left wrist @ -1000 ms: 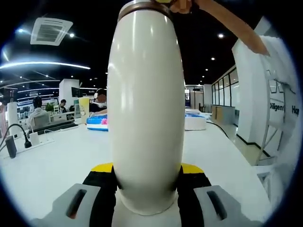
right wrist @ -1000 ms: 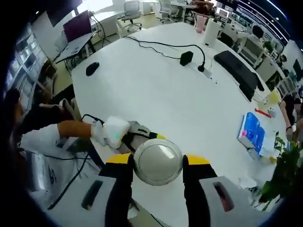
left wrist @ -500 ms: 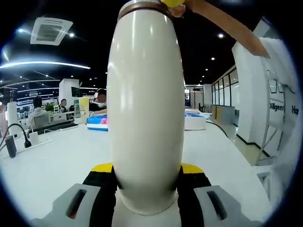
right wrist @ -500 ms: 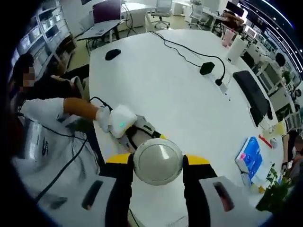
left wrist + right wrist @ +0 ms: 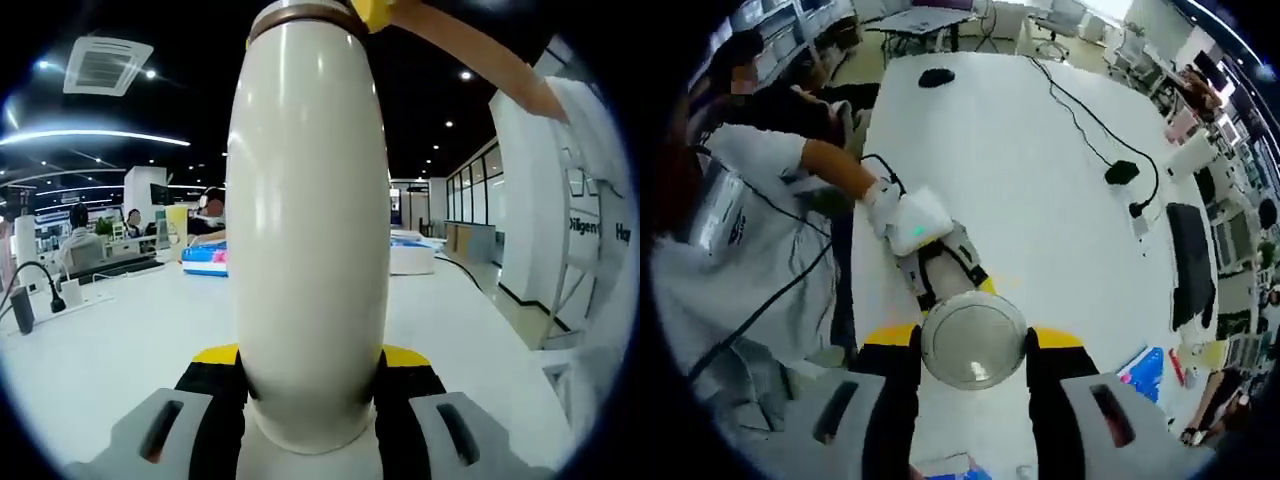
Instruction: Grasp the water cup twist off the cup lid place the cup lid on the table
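1. The left hand-held gripper [image 5: 310, 400] is clamped low on the water cup [image 5: 308, 220], bracing it upright near the counter [image 5: 110, 350] edge.
2. The right hand-held gripper [image 5: 973, 350] pinches the cup lid [image 5: 973, 340] from above, evidently for twisting.
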Demonstrator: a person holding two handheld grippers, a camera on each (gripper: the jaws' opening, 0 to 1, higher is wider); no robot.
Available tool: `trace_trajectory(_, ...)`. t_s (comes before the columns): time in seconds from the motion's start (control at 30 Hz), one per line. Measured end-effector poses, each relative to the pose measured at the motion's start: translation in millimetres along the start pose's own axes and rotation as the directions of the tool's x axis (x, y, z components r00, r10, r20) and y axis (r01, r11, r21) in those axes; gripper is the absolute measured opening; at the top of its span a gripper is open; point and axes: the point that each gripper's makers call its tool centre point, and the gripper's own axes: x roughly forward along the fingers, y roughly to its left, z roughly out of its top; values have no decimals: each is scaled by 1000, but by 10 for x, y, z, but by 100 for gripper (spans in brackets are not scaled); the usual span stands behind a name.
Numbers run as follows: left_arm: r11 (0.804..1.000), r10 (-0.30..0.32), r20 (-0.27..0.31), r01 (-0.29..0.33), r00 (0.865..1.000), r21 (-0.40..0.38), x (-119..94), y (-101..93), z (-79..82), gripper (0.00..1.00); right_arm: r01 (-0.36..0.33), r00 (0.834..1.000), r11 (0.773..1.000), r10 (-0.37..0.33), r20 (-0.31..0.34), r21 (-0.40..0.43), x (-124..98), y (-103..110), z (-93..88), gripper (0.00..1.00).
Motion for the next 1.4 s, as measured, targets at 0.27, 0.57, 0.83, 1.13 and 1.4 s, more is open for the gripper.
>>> trace_trajectory(0.27, 1000, -3, 0, 3, 1000, -2, -3, -7, -1, 51, -15, 1000, 1000, 15, -5, -23, -6, -27, -8, 44)
trace_trajectory(0.57, 1000, -3, 0, 3, 1000, -4, -6, -12, -3, 51, -43, 999, 986, 44, 2, -164, -6, 3, 0, 44)
trace_trajectory(0.83, 1000, -3, -1, 3, 1000, -5, -6, -15, -2, 51, -37, 999, 971, 33, -18, -237, 5, 31, 1, 44)
trace_trajectory(1.13, 1000, -3, -7, 2, 1000, -19, -1, -8, -6, 51, 10, 998, 985, -20, -60, -170, 34, -18, -11, 45)
trace_trajectory(1.4, 1000, -4, -8, 4, 1000, -11, 3, -8, -9, 51, 67, 996, 989, -73, 43, 128, -39, -63, 129, 53)
